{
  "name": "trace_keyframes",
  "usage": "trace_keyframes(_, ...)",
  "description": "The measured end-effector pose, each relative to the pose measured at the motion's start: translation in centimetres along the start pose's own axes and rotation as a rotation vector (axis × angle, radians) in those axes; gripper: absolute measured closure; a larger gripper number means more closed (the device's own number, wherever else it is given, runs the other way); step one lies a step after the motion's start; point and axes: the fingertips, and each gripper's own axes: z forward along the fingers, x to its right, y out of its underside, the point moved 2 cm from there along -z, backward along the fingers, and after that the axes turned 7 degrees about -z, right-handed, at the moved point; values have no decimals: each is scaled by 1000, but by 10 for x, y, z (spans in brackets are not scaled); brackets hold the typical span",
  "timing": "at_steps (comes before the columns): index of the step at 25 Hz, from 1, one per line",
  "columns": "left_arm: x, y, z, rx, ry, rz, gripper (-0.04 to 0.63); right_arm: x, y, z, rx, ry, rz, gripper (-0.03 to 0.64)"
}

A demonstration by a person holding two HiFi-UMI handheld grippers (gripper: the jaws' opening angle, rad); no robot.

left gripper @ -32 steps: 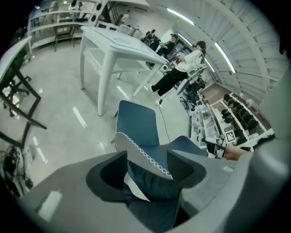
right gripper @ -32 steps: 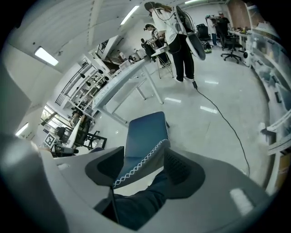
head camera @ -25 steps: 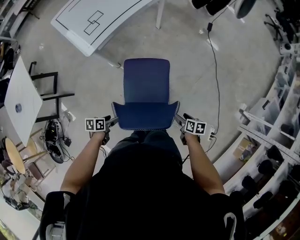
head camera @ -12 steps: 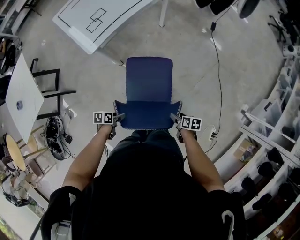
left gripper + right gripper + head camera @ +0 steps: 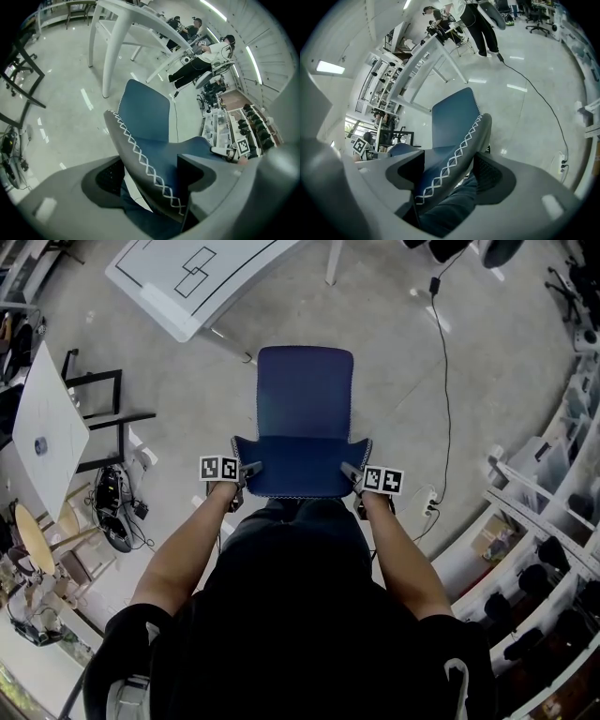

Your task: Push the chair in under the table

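Chair (image 5: 305,404) back seems pinched by left gripper (image 5: 247,472) and right gripper (image 5: 352,473); push evenly, straight toward the table (image 5: 187,277)

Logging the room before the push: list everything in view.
chair: one, blue, centre floor, backrest towards the person
table: one, white with black outlines, upper left, apart from the chair
side table: one, white top, far left
cable: one, black, floor right of the chair
shelves: white, right edge, count unclear
left gripper: one, grey, clamped on the backrest's left edge
right gripper: one, grey, clamped on the backrest's right edge
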Motion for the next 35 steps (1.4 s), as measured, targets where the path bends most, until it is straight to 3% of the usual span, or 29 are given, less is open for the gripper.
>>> trace_keyframes(16,-6,0,22,-64,-11,-20,242,2,5,24,-98,35,-16,248)
trace_keyframes(27,-5,3,31,-130,12,-4,230,2,7,31,-158,-13,-54,224)
trace_keyframes(35,-5,3,33,-142,21,-2,233,2,7,33,-169,-21,-46,245)
